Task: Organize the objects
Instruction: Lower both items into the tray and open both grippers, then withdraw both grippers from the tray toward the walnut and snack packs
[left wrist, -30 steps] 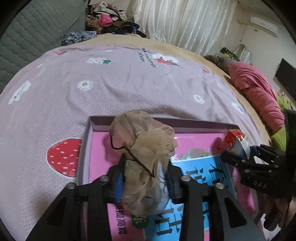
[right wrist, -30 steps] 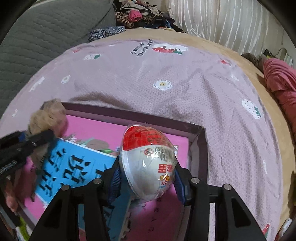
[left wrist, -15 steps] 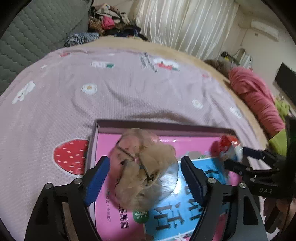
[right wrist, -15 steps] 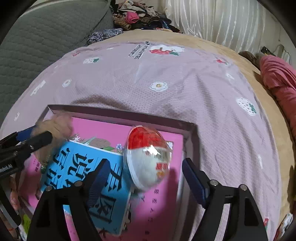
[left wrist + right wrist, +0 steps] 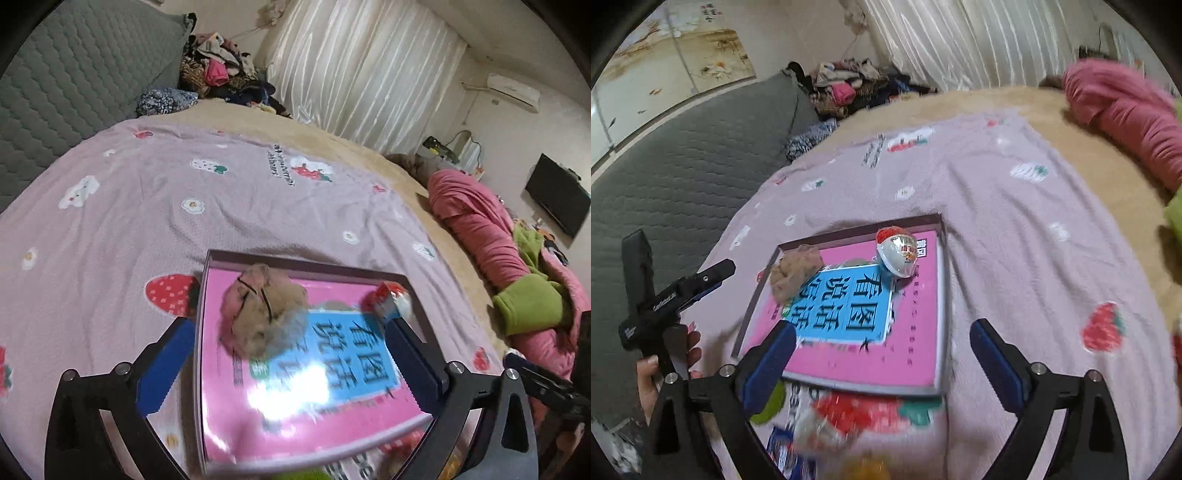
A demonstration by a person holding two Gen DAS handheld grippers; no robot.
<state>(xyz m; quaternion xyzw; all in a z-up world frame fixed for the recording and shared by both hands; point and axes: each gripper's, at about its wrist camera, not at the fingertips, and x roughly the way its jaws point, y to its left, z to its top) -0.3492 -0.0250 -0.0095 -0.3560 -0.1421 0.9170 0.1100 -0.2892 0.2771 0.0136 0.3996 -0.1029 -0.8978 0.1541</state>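
A shallow purple box (image 5: pixel 943 280) lies on the bed with a pink and blue book (image 5: pixel 846 306) inside. A beige mesh scrunchie (image 5: pixel 264 314) rests on the book at the box's far left corner; it also shows in the right wrist view (image 5: pixel 794 271). A red and white egg-shaped toy (image 5: pixel 897 251) lies at the far right of the box, also in the left wrist view (image 5: pixel 389 301). My left gripper (image 5: pixel 291 365) is open and empty, pulled back above the box. My right gripper (image 5: pixel 882 363) is open and empty, raised near the box's front edge.
The bed has a lilac strawberry-print sheet (image 5: pixel 221 206). A pink quilt roll (image 5: pixel 476 229) and green cloth (image 5: pixel 528 302) lie at the right. Clothes (image 5: pixel 221 81) pile by the grey headboard (image 5: pixel 74 81). Blurred small items (image 5: pixel 827 424) lie in front of the box.
Both grippers opened, letting go of the scrunchie and the egg toy into the box. Both then drew back and up, away from the box.
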